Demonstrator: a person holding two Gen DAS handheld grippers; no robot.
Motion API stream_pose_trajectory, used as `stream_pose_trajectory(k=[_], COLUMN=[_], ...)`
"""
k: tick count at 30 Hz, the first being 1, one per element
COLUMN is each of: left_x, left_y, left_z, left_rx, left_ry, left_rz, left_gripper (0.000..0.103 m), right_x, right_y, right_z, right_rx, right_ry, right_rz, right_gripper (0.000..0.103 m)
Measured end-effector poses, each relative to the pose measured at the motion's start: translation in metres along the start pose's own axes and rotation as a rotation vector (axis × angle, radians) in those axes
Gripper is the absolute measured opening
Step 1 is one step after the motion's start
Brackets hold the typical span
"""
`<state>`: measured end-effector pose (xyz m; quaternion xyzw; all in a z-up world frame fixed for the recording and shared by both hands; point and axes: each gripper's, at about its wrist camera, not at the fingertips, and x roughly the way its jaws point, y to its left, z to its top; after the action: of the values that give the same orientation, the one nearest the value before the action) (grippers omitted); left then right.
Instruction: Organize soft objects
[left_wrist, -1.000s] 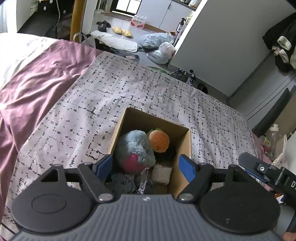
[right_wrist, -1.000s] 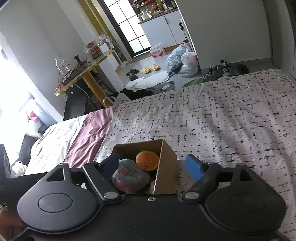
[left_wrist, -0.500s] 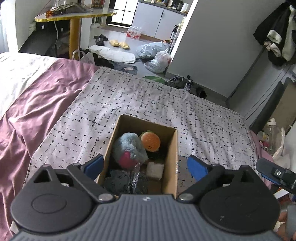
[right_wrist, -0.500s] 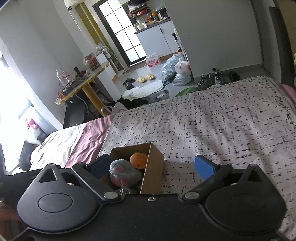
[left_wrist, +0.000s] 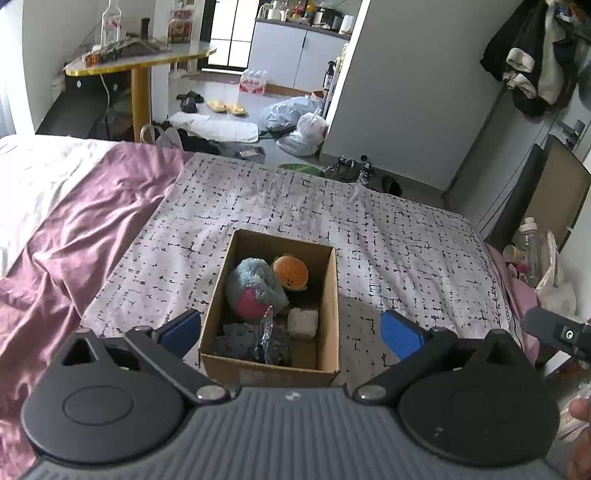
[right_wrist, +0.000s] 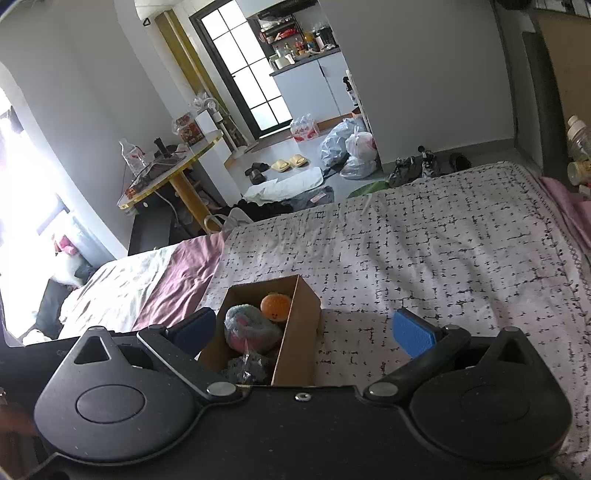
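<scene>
Cardboard box (left_wrist: 328, 295) sits open on the patterned bedspread (left_wrist: 406, 251). Contents, left to right: blue-grey plush with a pink patch (left_wrist: 255, 286), orange burger plush with a face (left_wrist: 290, 272); crumpled foil wrap (left_wrist: 267, 334) and white square sponge (left_wrist: 303, 323) in front. Left gripper (left_wrist: 291, 330) and right gripper (right_wrist: 303, 330): jaws opening wide, holding nothing.

A bed (left_wrist: 424, 236) is being covered by a white blanket (left_wrist: 258, 206) with a black dashed pattern, and a mauve sheet (left_wrist: 85, 221) is being left rumpled beside it, toward the window side. A cream sheet (right_wrist: 122, 284) is being shown beyond the mauve one. An open cardboard box (left_wrist: 330, 295) is being carried directly on the patterned blanket, near its nearer edge.
</scene>
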<state>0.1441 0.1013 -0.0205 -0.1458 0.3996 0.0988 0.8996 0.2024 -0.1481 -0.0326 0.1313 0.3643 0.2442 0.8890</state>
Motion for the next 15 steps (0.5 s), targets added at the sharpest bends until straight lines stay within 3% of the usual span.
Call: stream_pose_trajectory(k=[10,15], left_x=[-0.048,-0.069], left_y=[-0.011,-0.016], left_z=[-0.019,-0.03], left_rx=[0.064,0.077], left_ry=[-0.062,-0.094], left_rz=[0.03,0.007], left_gripper=[0.103,0.103], right_x=[-0.05,-0.071], right_y=[0.008,0.013], right_z=[-0.008,-0.012], right_rx=[-0.044,-0.068], right_ry=[-0.04,-0.051], right_rz=[-0.028,-0.039], right_gripper=[0.103,0.103])
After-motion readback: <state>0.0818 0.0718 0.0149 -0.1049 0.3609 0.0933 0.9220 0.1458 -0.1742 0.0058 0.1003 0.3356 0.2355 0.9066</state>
